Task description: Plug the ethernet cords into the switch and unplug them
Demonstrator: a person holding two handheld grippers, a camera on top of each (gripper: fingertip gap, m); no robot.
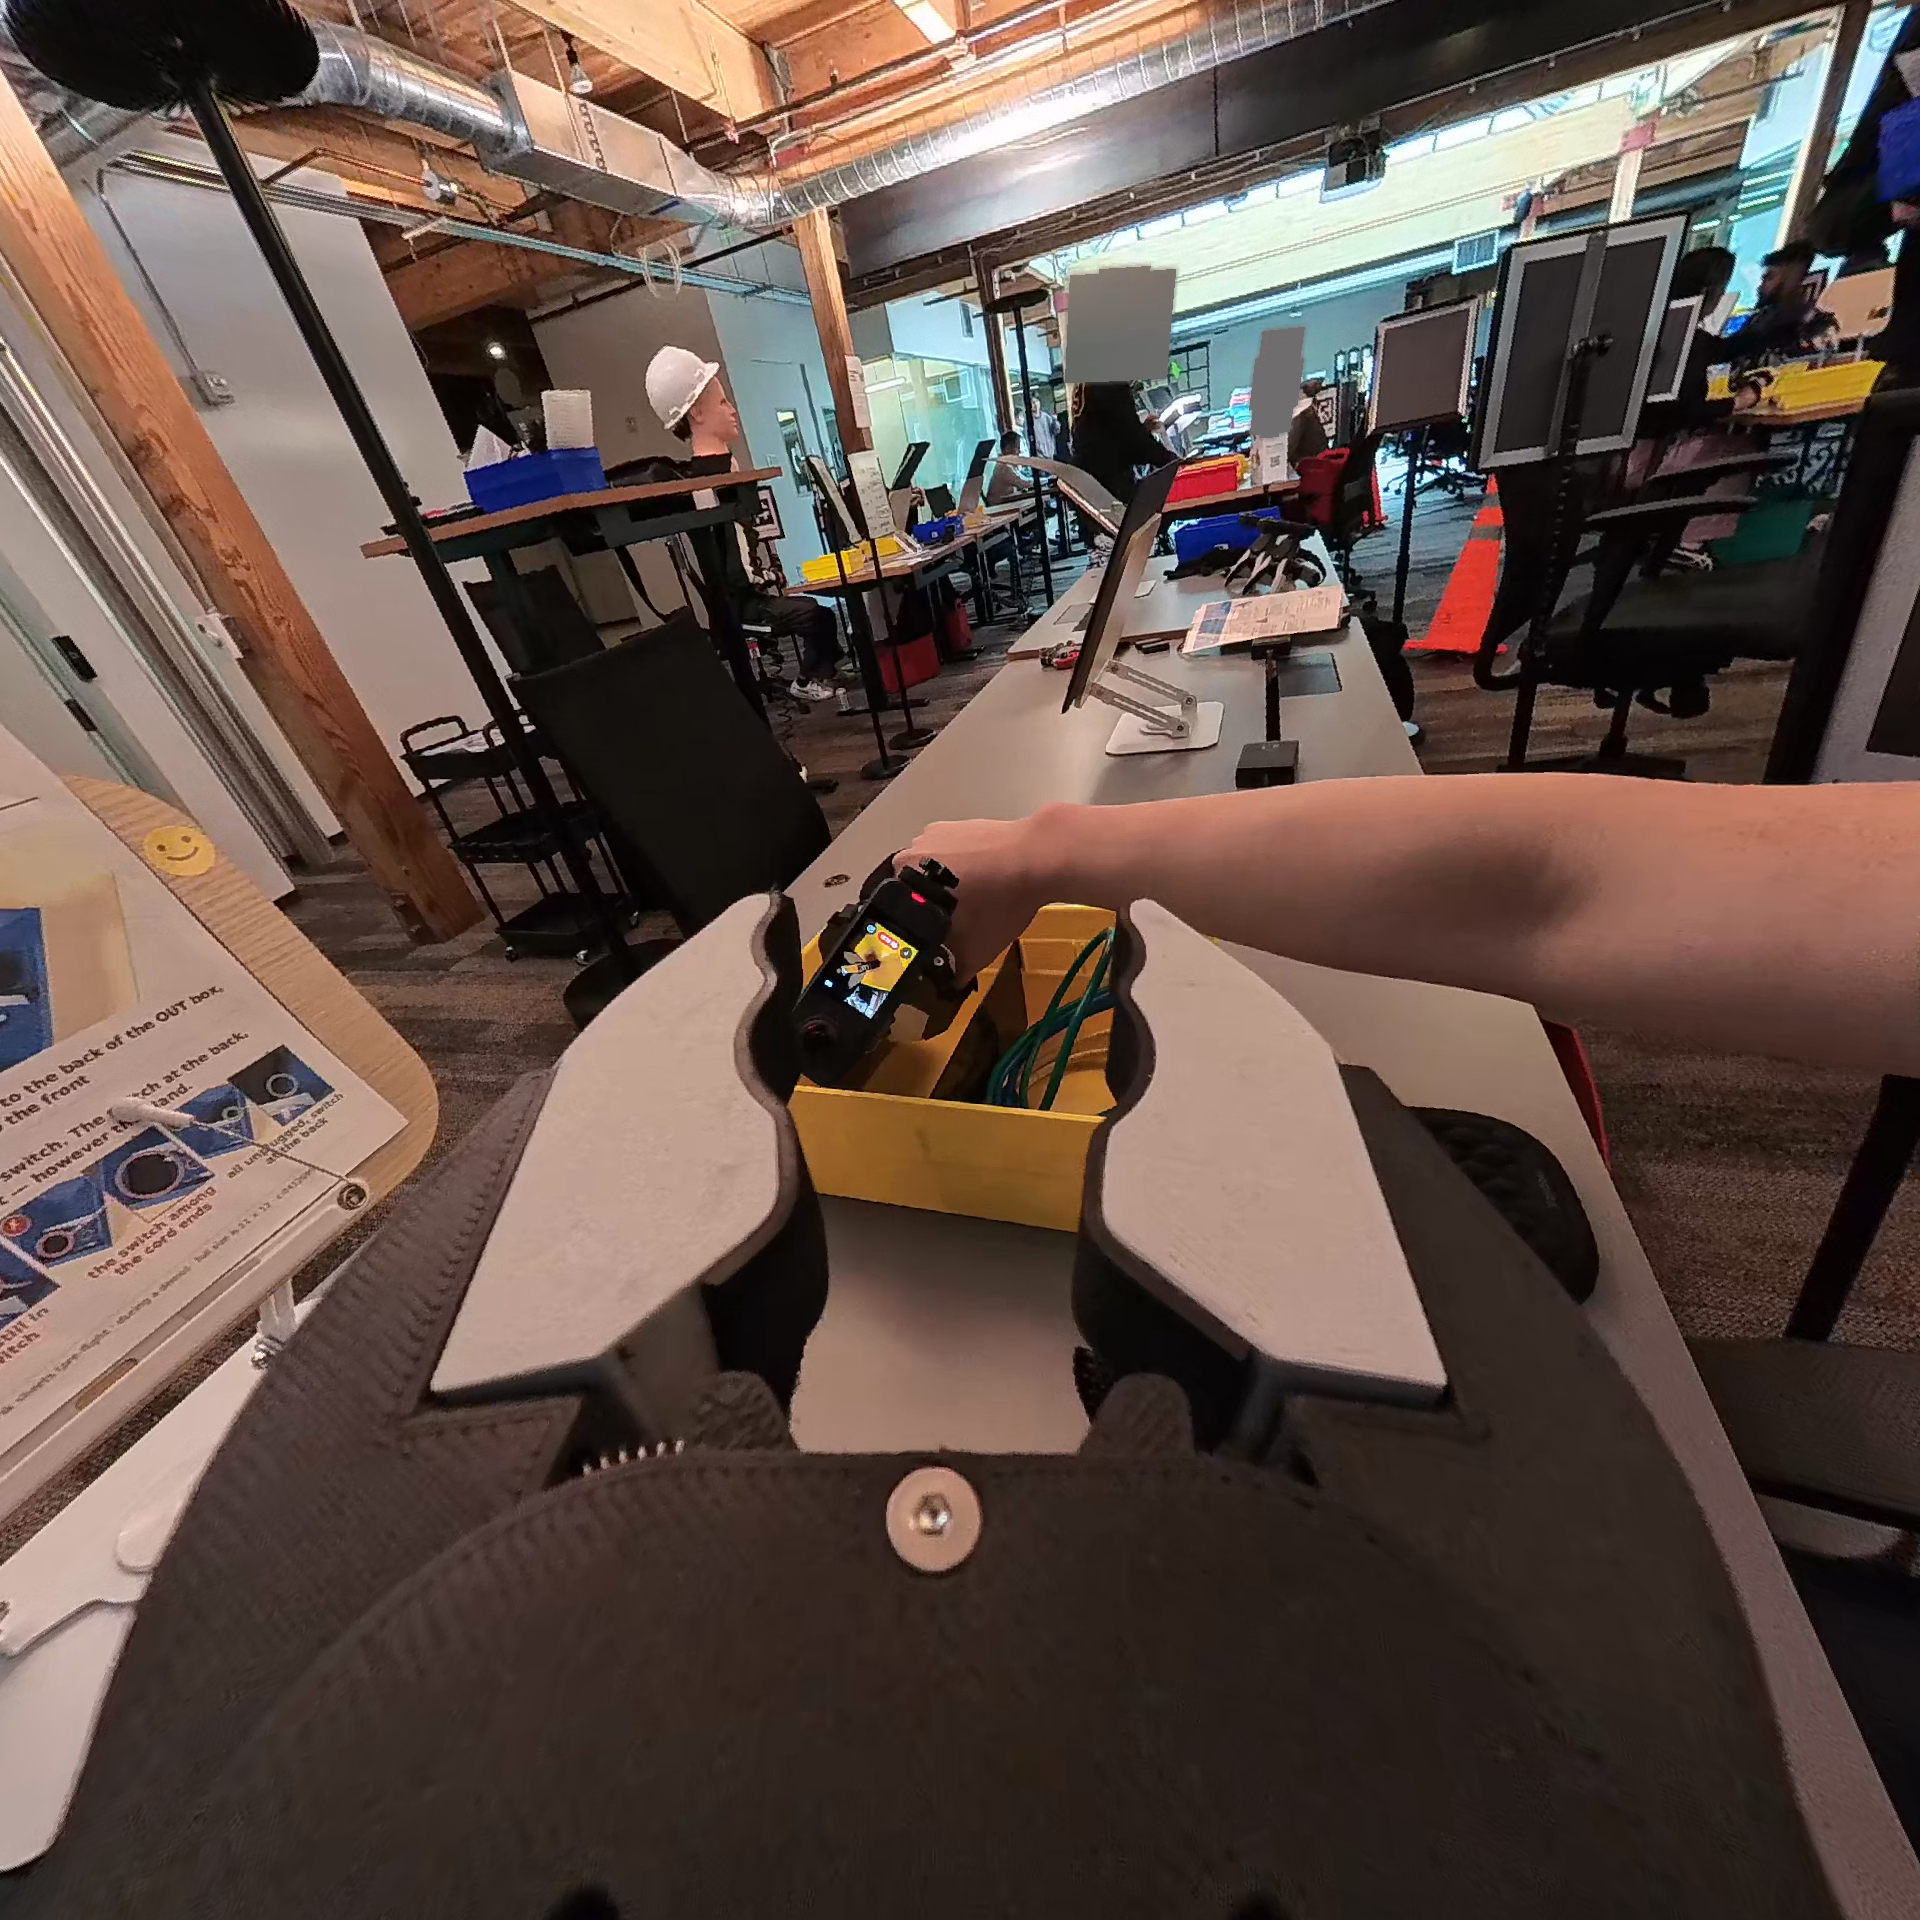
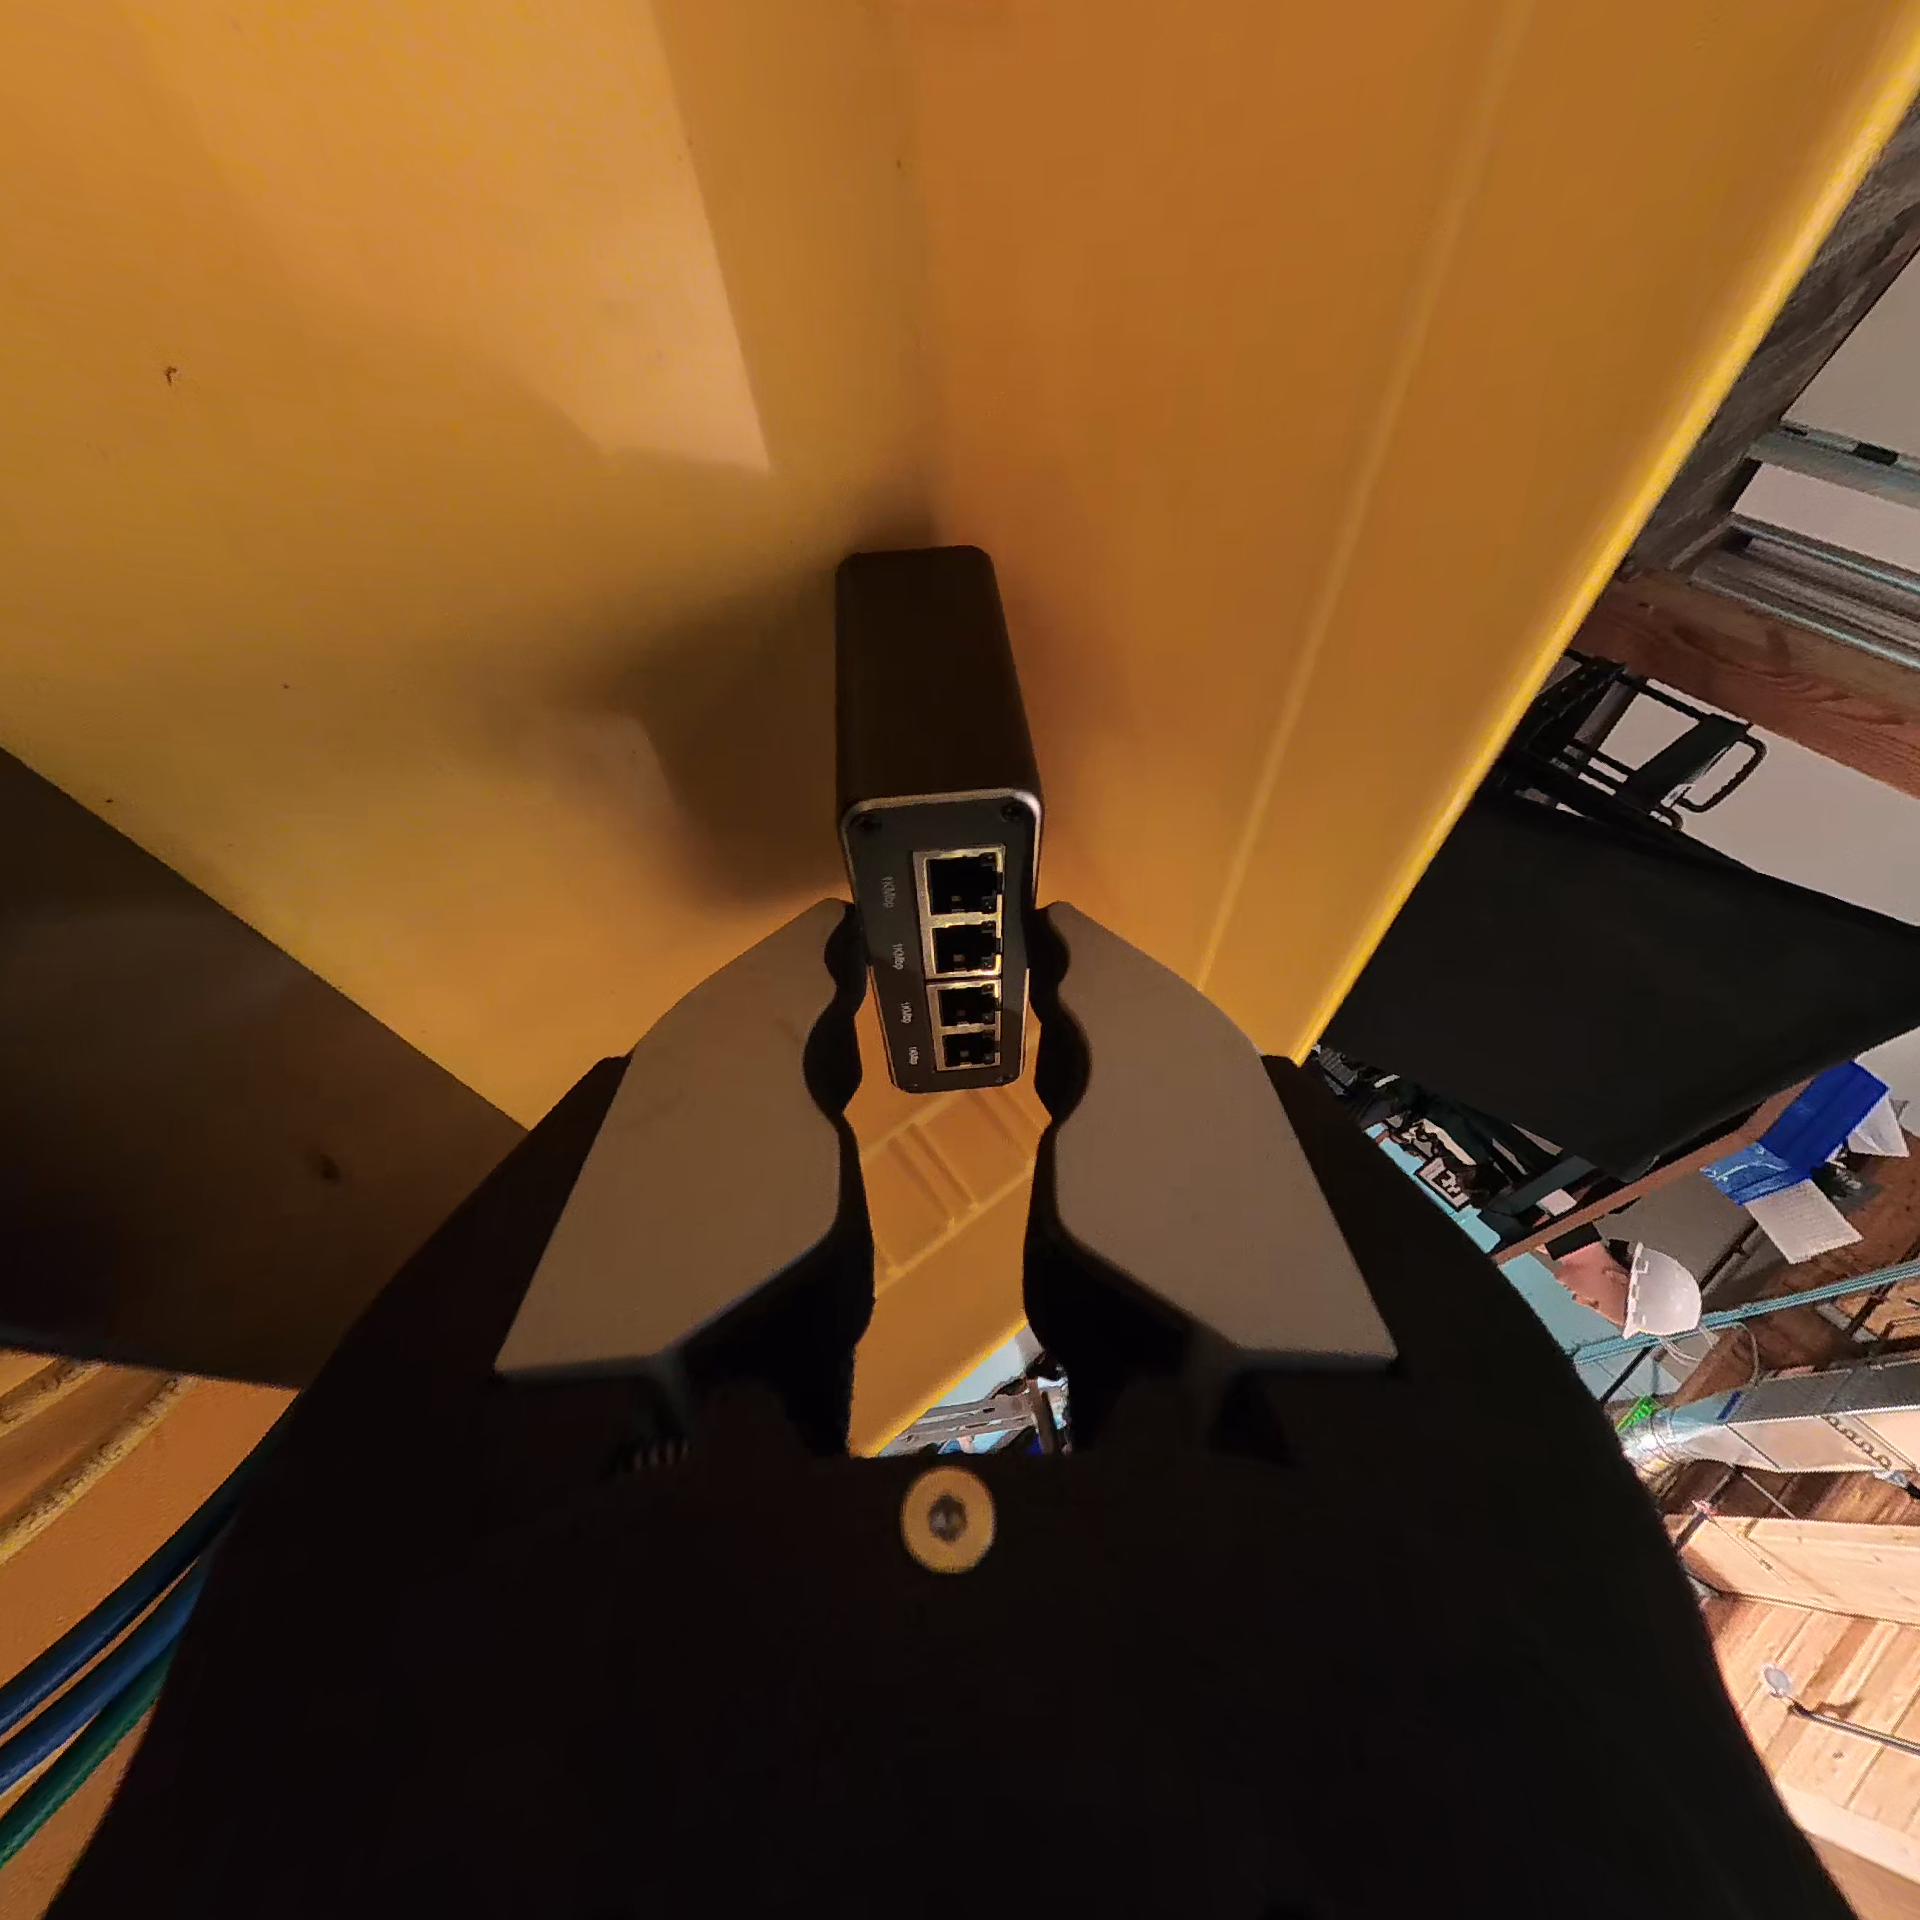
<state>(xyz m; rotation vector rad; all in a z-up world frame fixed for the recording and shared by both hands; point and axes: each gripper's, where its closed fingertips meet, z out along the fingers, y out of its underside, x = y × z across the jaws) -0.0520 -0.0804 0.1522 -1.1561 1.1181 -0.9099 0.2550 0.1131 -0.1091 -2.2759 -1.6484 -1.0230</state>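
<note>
My left gripper (image 1: 948, 1049) hangs low over the grey table (image 1: 1403, 1049), level and aimed along its length, fingers spread wide with nothing between them. Through that gap I see the near wall of a yellow bin (image 1: 935, 1148) standing on the table, green ethernet cords (image 1: 1049, 1023) coiled in its right compartment. From the right a bare forearm reaches across; the hand (image 1: 987, 883) tips my right gripper nose-down into the bin's left compartment, and only the small camera (image 1: 868, 977) on its back shows here, screen lit. The right wrist view gives what the left cannot: inside the bin, a black ethernet switch (image 2: 930, 717) lies in the corner against the yellow wall (image 2: 1195, 416), its face of four empty ports turned toward me. My right gripper (image 2: 943, 977) has its fingertips on either side of that port end, close against the switch's sides; whether they are actually pressing it I cannot tell. Blue and green cords (image 2: 73, 1714) run along the lower left edge, well apart from the switch. Around the left view: an instruction sheet on a wooden board (image 1: 156, 1122) at far left, a black cart (image 1: 520, 831) beyond it, a tablet stand (image 1: 1153, 717) farther up the table, an orange cone (image 1: 1470, 582) at right.
</note>
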